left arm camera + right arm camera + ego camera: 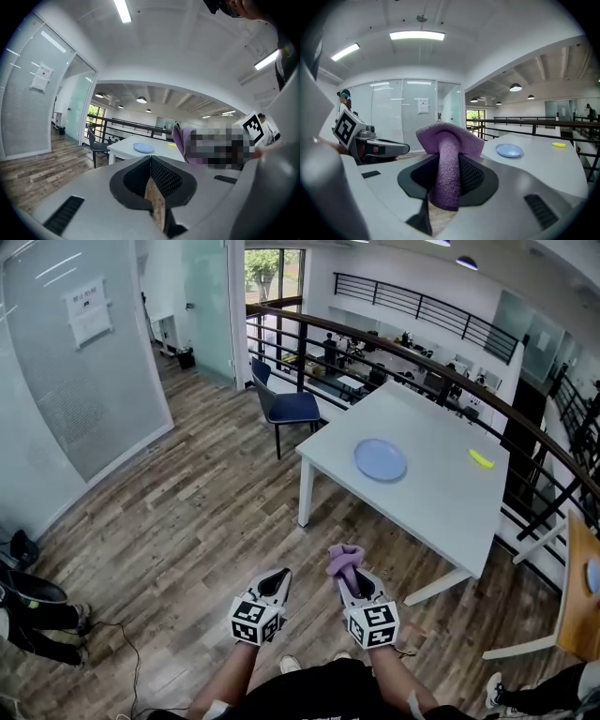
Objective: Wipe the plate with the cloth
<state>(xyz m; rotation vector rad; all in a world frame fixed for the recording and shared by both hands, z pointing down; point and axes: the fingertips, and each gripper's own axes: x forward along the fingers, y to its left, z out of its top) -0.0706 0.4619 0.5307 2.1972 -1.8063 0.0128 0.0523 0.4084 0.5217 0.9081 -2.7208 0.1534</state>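
A light blue plate (380, 460) lies on the white table (431, 493) some way ahead of me; it also shows small in the left gripper view (143, 148) and the right gripper view (509, 150). My right gripper (351, 582) is shut on a purple cloth (343, 562), which bulges out above its jaws (449, 154). My left gripper (277, 579) is shut with nothing in it, beside the right one. Both are held over the wooden floor, short of the table. The cloth also shows at the right of the left gripper view (183, 140).
A small yellow object (481, 458) lies near the table's far right edge. A blue chair (284, 407) stands at the table's left end. A railing (450, 371) runs behind the table. A wooden table corner (581, 587) is at the right. Shoes and a cable (56, 615) lie at the left.
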